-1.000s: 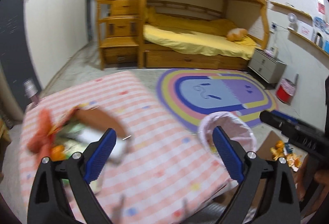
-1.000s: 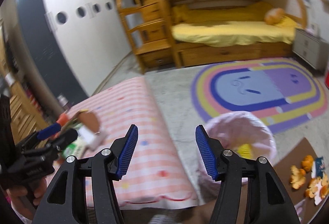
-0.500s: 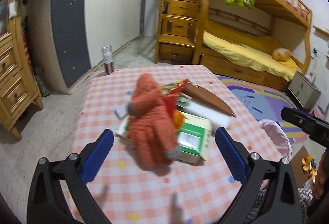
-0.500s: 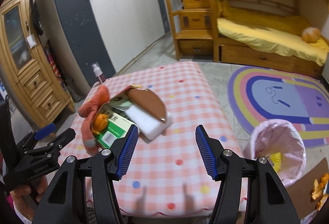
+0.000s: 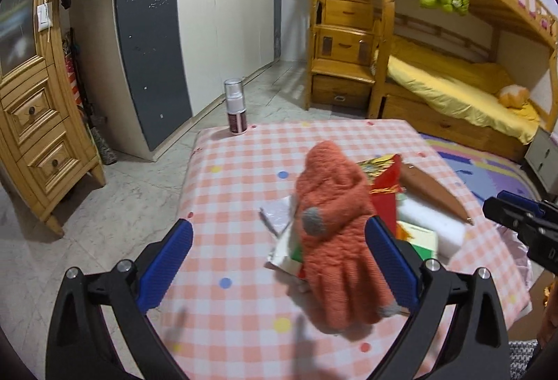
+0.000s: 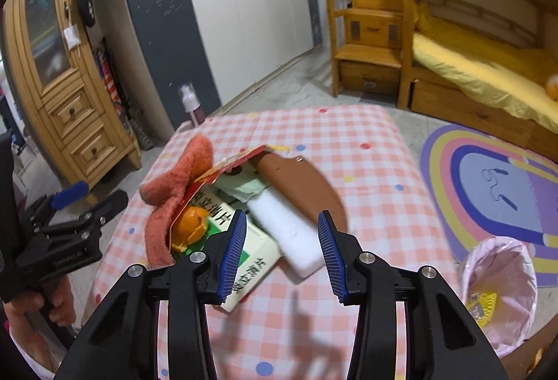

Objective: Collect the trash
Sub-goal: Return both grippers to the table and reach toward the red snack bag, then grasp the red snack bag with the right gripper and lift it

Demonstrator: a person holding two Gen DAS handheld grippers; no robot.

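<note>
A trash pile lies on the pink checked table (image 6: 366, 153): an orange glove (image 5: 331, 240) draped over a green-and-white box (image 6: 251, 265), a white foam block (image 6: 293, 233), brown card (image 6: 300, 188), a red wrapper (image 6: 226, 167) and orange peel (image 6: 190, 230). My left gripper (image 5: 277, 266) is wide open above the table, with the glove lying between its fingers and untouched. My right gripper (image 6: 282, 254) hangs over the box and foam block. Its jaws are closing, and the pads press on nothing. A bin with a pink bag (image 6: 498, 289) stands on the floor to the right.
A spray bottle (image 5: 235, 106) stands at the table's far corner. A wooden dresser (image 5: 35, 136) and a wardrobe (image 5: 209, 14) are on the left. A bunk bed (image 5: 453, 83) and a striped rug (image 6: 495, 191) lie beyond. A hand (image 6: 35, 310) holds the left gripper.
Both views have swung from the rug and bin onto the pile on the table and moved closer to it. The right jaws have narrowed. The left jaws stay wide.
</note>
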